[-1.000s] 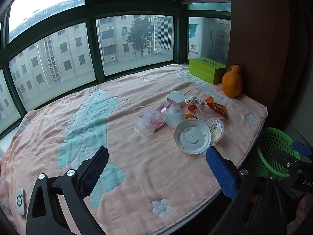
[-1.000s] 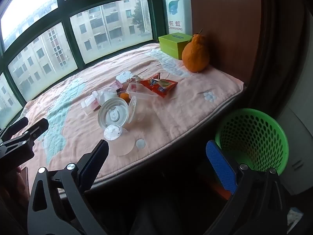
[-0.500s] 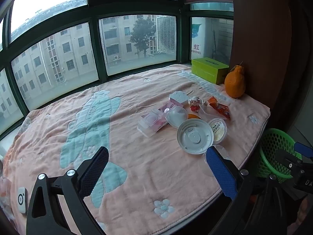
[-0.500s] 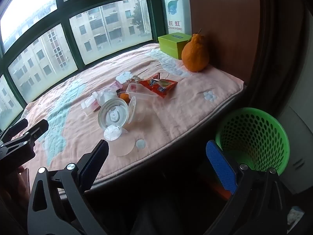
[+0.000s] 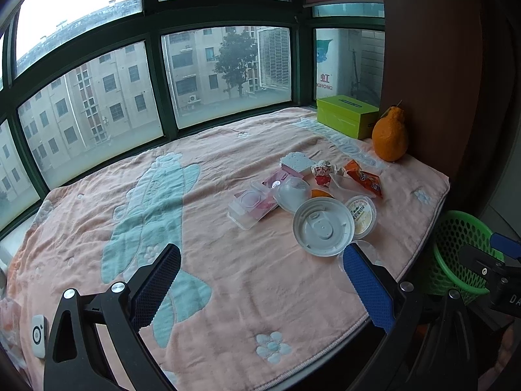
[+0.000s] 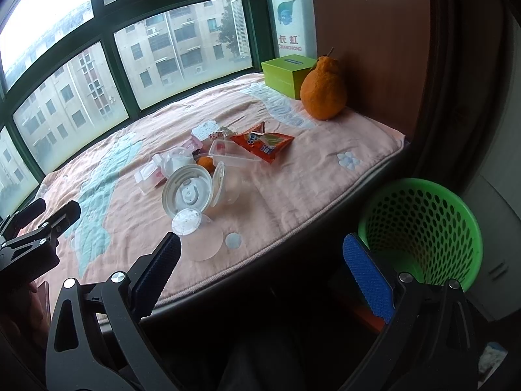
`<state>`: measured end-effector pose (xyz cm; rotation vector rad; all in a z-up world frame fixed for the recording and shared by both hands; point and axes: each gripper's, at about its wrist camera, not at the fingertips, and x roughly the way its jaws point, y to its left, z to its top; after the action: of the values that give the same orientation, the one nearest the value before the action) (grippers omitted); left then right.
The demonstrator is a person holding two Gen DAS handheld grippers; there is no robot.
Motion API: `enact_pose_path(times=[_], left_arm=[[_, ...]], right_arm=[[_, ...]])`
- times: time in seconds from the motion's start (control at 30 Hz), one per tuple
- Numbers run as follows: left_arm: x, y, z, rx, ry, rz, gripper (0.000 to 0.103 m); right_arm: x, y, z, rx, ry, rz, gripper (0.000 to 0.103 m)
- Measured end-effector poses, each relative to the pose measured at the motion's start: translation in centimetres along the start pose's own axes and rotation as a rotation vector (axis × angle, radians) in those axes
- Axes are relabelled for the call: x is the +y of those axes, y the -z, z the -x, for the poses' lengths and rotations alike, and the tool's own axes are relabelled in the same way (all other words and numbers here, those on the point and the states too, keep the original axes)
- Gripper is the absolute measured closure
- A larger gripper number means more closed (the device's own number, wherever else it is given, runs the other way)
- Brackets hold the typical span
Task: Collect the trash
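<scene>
Small orange fruit [image 5: 320, 193] mostly hidden behind white lid [image 5: 322, 226]; wrapper print unreadable.

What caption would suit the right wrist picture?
Open right gripper faces scattered food packaging on a pink blanket, green basket beside.

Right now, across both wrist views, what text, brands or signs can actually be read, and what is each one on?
"长虹 CHANGHONG": white sign outside the window, under a blue cartoon figure.
"Ov...": orange snack packet; the rest is folded away and blurred.
"DA...": right gripper body at the left view's edge, cut off.
Pudding cup lid: printed characters, too small to read.
Pink packet: label too blurred to read.
</scene>
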<state>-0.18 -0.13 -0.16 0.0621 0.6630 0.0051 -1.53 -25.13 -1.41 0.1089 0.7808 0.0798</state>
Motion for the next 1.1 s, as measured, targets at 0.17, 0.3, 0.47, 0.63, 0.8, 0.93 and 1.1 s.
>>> enact_pose_path(times=[0.17, 0.3, 0.47, 0.63, 0.8, 0.93, 1.1], left_arm=[[-0.1, -0.1, 0.0, 0.005, 0.005, 0.004, 0.006], [-0.1, -0.1, 0.0, 0.006, 0.005, 0.005, 0.006], [-0.1, -0.2, 0.0, 0.008, 0.008, 0.007, 0.006], [-0.1, -0.3, -0.1, 0.013, 0.013, 0.008, 0.006], [-0.2, -0.5, -0.3, 0.016, 0.015, 0.01, 0.006], [-0.2, -0.4, -0.3, 0.016, 0.015, 0.009, 0.006], [-0.2, -0.5, -0.4, 0.017, 0.014, 0.01, 0.006]], right_arm=[[-0.3, 0.1, 0.0, -0.004, -0.003, -0.009, 0.004], [-0.3, 0.0, 0.0, -0.003, -0.006, -0.009, 0.004], [-0.2, 0.0, -0.1, -0.002, -0.005, -0.011, 0.004], [-0.2, 0.0, -0.4, 0.004, -0.005, -0.015, 0.004], [-0.1, -0.1, -0.6, 0.007, -0.009, -0.016, 0.004], [-0.1, -0.1, -0.7, 0.009, -0.01, -0.017, 0.004], [0.0, -0.2, -1.1, 0.018, -0.017, -0.018, 0.004]])
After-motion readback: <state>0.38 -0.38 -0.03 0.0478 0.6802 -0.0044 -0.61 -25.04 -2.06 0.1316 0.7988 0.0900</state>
